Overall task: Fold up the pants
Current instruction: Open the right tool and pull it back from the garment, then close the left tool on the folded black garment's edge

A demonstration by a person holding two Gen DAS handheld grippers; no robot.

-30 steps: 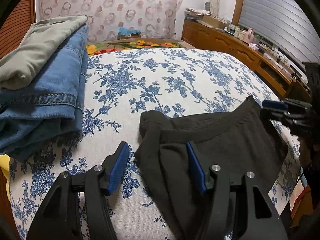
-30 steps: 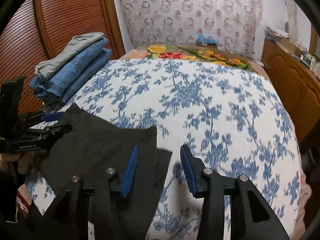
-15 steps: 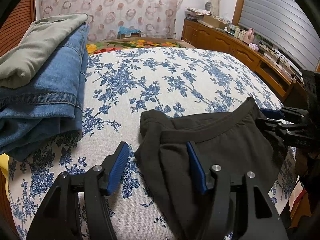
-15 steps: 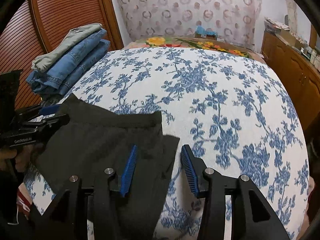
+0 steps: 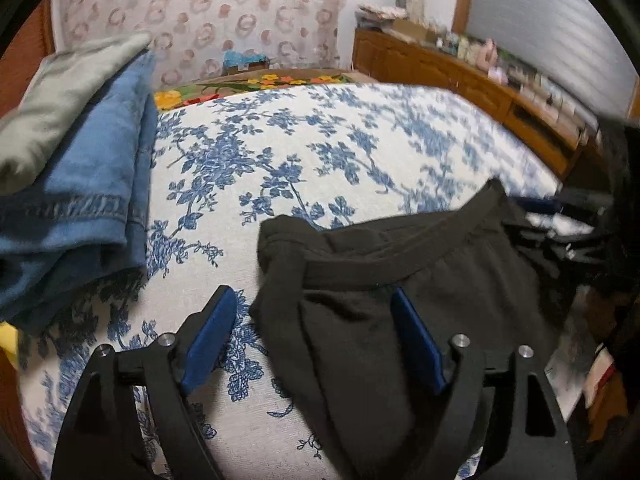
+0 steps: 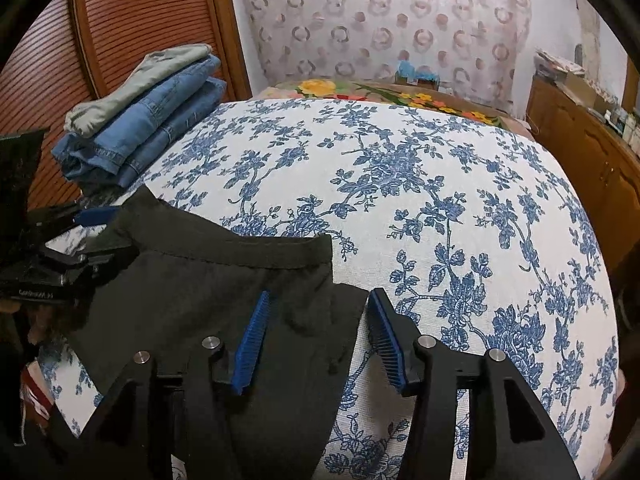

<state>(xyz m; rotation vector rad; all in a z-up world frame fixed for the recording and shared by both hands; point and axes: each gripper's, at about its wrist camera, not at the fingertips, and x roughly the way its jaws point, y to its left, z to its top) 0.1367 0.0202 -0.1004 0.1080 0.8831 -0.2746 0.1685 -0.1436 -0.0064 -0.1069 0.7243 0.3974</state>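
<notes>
While angled downward, both tools (image 5: 312, 332) (image 6: 318, 328) gape.

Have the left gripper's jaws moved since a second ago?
Yes. The left gripper has just been opening, blue pads spreading wider across the black pants corner, which lies loose between them.

**Two wrist cameras, one bed, opposite corners**

The left wrist camera looks forward and down along its own left gripper (image 5: 312, 344), close over the near edge of the bed (image 5: 320, 152), facing the patterned curtain (image 5: 208, 12) at the far end. The right wrist camera rides the right gripper (image 6: 316, 340) at much the same low, near angle, set further right and turned slightly left. Both views share the black pants (image 5: 400, 280) (image 6: 208, 280), the flowered bedspread, the stack of folded clothes (image 5: 80, 184) (image 6: 148, 116) and the curtain (image 6: 380, 20). Each lens catches the other's gripper at its frame edge (image 5: 560, 224) (image 6: 80, 236).
</notes>
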